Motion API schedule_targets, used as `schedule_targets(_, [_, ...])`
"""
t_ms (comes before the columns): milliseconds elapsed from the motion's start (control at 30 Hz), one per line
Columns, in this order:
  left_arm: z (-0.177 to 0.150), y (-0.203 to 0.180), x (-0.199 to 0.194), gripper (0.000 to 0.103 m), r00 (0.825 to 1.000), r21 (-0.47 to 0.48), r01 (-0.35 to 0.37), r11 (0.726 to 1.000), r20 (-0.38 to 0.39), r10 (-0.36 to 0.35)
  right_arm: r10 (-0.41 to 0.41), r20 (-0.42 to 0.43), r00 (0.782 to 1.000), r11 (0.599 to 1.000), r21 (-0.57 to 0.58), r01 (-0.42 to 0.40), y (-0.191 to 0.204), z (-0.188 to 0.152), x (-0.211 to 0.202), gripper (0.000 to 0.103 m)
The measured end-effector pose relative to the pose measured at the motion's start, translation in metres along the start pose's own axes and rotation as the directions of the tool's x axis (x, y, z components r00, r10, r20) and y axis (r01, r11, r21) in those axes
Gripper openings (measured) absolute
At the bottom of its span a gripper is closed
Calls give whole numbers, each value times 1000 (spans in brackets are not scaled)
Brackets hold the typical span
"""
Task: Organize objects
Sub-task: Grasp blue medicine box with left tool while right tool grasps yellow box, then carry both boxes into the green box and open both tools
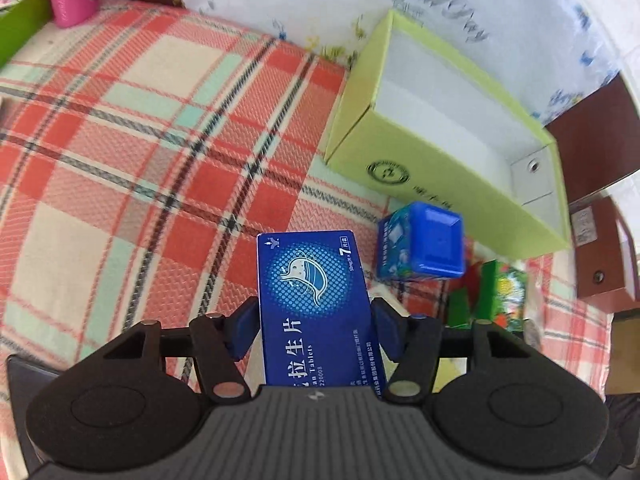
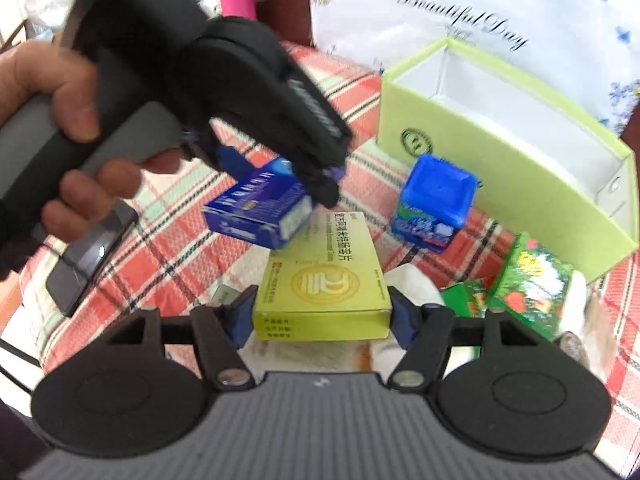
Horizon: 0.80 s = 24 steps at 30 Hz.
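The left hand-held gripper [image 1: 316,326] clamps a blue tablet box [image 1: 316,300], lifted above the plaid cloth [image 1: 140,152]. The right hand-held gripper [image 2: 322,316] grips a yellow medicine box [image 2: 324,280] lying on the cloth. Beyond sit a blue-lidded cube [image 2: 434,202] and green packets [image 2: 528,280], then the open lime-green box [image 2: 480,152]

White cloth [image 2: 500,8] reads "Beautiful Day" (cursive script)
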<state>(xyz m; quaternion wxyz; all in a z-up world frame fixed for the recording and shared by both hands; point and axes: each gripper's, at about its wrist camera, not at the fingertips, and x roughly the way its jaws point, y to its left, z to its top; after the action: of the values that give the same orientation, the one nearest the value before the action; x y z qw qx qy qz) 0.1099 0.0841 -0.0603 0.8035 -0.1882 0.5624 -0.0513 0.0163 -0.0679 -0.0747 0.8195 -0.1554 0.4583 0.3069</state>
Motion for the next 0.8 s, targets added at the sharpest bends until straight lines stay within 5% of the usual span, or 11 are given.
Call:
schedule_targets(433, [6, -52, -58, 63, 986, 91, 62, 994, 148, -75, -76, 175, 982, 990, 130, 54, -44, -13, -75, 65])
schedule_targets(800, [43, -109, -60, 63, 969, 210, 79, 974, 212, -125, -168, 286, 944, 966, 238, 100, -96, 15, -95, 65])
